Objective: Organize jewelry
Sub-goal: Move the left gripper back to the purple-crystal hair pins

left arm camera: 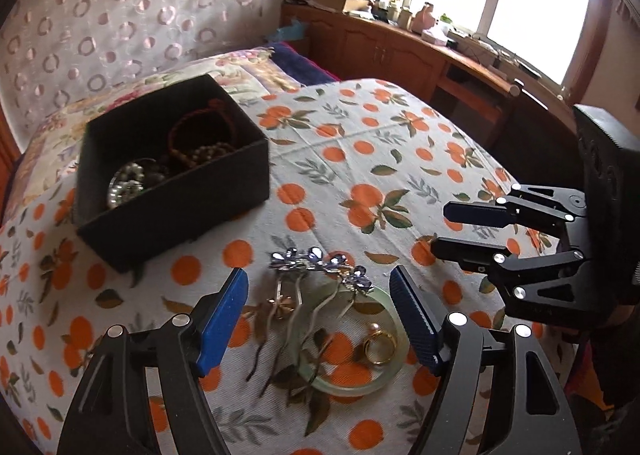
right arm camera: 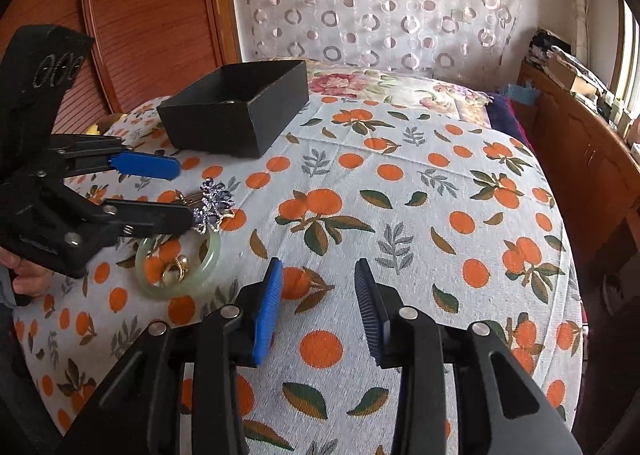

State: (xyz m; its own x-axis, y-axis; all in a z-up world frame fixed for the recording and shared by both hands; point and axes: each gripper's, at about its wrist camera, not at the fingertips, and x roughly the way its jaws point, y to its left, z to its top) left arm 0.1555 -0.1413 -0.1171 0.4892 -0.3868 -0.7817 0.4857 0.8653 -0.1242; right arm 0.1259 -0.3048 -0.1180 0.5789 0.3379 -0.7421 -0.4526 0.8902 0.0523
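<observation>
A black box [left arm camera: 172, 191] holds bead bracelets [left arm camera: 200, 143] and a pearl piece; it also shows in the right wrist view [right arm camera: 236, 111]. In front of it lie a jeweled hair comb [left arm camera: 316, 263], a small gold clip [left arm camera: 280, 301], a pale green jade bangle [left arm camera: 384, 379] and a gold pearl ring [left arm camera: 378, 347] inside the bangle. My left gripper [left arm camera: 318, 315] is open, its jaws on either side of the comb and bangle, just above them. My right gripper [right arm camera: 316, 303] is open and empty over bare cloth to the right; it shows in the left wrist view [left arm camera: 440, 227].
The orange-patterned cloth [right arm camera: 400, 215] covers a rounded surface that drops off at the right and front. A floral quilt [right arm camera: 400, 87] and curtain lie behind. A wooden cabinet [left arm camera: 400, 51] with clutter stands under the window.
</observation>
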